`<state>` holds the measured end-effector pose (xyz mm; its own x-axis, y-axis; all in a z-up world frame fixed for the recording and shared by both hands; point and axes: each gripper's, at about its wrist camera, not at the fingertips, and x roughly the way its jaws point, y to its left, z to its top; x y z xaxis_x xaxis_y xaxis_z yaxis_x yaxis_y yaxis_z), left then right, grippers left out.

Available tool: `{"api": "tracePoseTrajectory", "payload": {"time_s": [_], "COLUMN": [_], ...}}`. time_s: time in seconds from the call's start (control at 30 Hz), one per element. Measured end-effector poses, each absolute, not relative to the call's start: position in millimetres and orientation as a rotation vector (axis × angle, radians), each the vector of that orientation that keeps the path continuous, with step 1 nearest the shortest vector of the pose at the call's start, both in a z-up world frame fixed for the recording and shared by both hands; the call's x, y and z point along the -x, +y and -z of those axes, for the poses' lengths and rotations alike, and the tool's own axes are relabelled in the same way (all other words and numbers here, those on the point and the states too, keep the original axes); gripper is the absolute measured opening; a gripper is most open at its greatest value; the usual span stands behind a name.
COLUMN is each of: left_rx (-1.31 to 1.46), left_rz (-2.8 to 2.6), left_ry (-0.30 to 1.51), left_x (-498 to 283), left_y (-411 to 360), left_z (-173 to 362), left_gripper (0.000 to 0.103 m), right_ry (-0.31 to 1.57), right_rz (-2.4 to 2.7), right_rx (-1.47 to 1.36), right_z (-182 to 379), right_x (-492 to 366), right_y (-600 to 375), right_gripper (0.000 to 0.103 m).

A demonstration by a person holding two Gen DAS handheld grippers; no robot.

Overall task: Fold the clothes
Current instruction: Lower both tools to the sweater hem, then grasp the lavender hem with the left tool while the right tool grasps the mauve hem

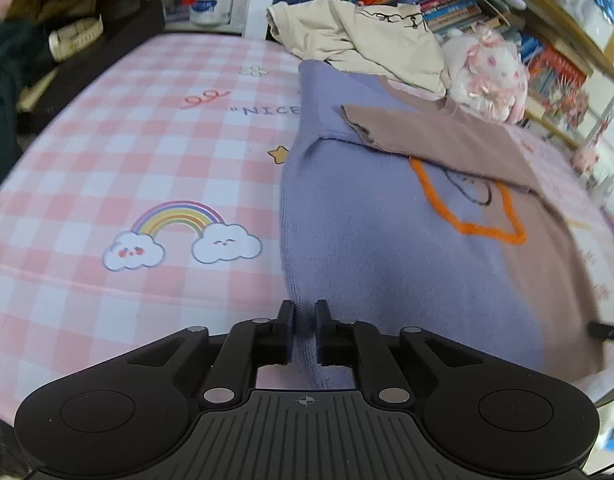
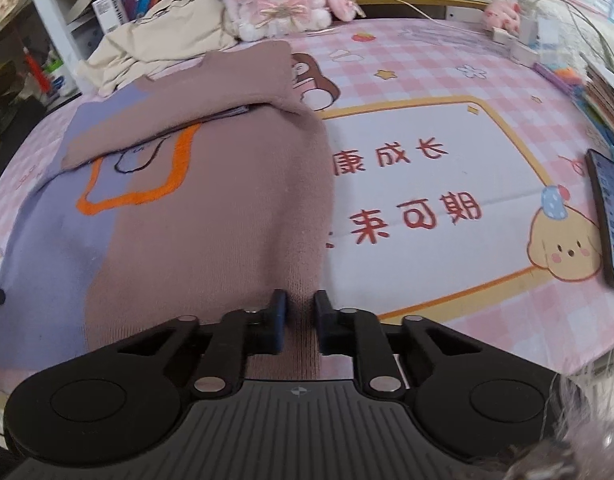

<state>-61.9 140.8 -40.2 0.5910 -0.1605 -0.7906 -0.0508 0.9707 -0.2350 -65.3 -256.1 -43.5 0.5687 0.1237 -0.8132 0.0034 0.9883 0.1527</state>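
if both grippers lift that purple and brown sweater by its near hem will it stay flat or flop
Probably flop: the sweater is soft knit, and its sleeve already lies folded limp across the chest. The middle would likely sag between the left gripper and right gripper. It looks fuzzy, so it should not slip.

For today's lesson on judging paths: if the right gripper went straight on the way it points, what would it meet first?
The right gripper is already shut on the sweater's near hem, so it would probably just push further into its brown panel.
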Motion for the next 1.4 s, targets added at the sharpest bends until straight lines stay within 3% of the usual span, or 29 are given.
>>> {"api": "tracePoseTrajectory", "payload": {"time_s": [0.23, 0.33, 0.4, 0.53, 0.77, 0.87, 1.0, 1.17, 1.23, 1.27, 1.3, 1.33, 1.4], "left_rx": [0.383, 0.406, 0.415, 0.496, 0.567, 0.591, 0.604, 0.623, 0.636, 0.637, 0.638, 0.63, 0.614], "left_rz": [0.185, 0.263, 0.237, 0.184, 0.177, 0.201, 0.22, 0.22, 0.212, 0.205, 0.198, 0.193, 0.199], "left_ry": [0.81, 0.839, 0.901, 0.922, 0.936, 0.933, 0.958, 0.952, 0.955, 0.958, 0.961, 0.972, 0.976], "left_x": [76, 72, 67, 73, 85, 87, 85, 78, 75, 75, 75, 76, 79], "left_y": [146, 144, 145, 159, 175, 172, 169, 167, 168, 168, 169, 169, 170], "left_z": [21, 24, 32, 41, 49, 49, 55, 57, 59, 59, 60, 62, 61], "left_gripper": [0.005, 0.029, 0.058, 0.063, 0.059, 0.045, 0.035, 0.031, 0.027, 0.02, 0.009, 0.004, 0.004], "right_ry": [0.923, 0.908, 0.943, 0.986, 1.009, 1.025, 1.028, 1.0, 1.006, 1.014, 1.029, 1.037, 1.04], "right_rz": [-0.147, -0.228, -0.207, -0.168, -0.176, -0.21, -0.233, -0.208, -0.21, -0.209, -0.208, -0.205, -0.198], "right_rx": [-0.263, -0.374, -0.378, -0.409, -0.531, -0.593, -0.686, -0.722, -0.71, -0.693, -0.664, -0.644, -0.629], "right_z": [27, 22, 27, 39, 52, 54, 59, 61, 61, 61, 61, 60, 59], "right_x": [69, 65, 59, 54, 54, 56, 58, 46, 43, 43, 43, 44, 48], "right_y": [-259, -265, -267, -276, -289, -293, -302, -307, -306, -306, -306, -306, -308], "right_gripper": [0.012, 0.012, 0.017, 0.03, 0.033, 0.034, 0.034, 0.033, 0.027, 0.017, 0.014, 0.013, 0.012]}}
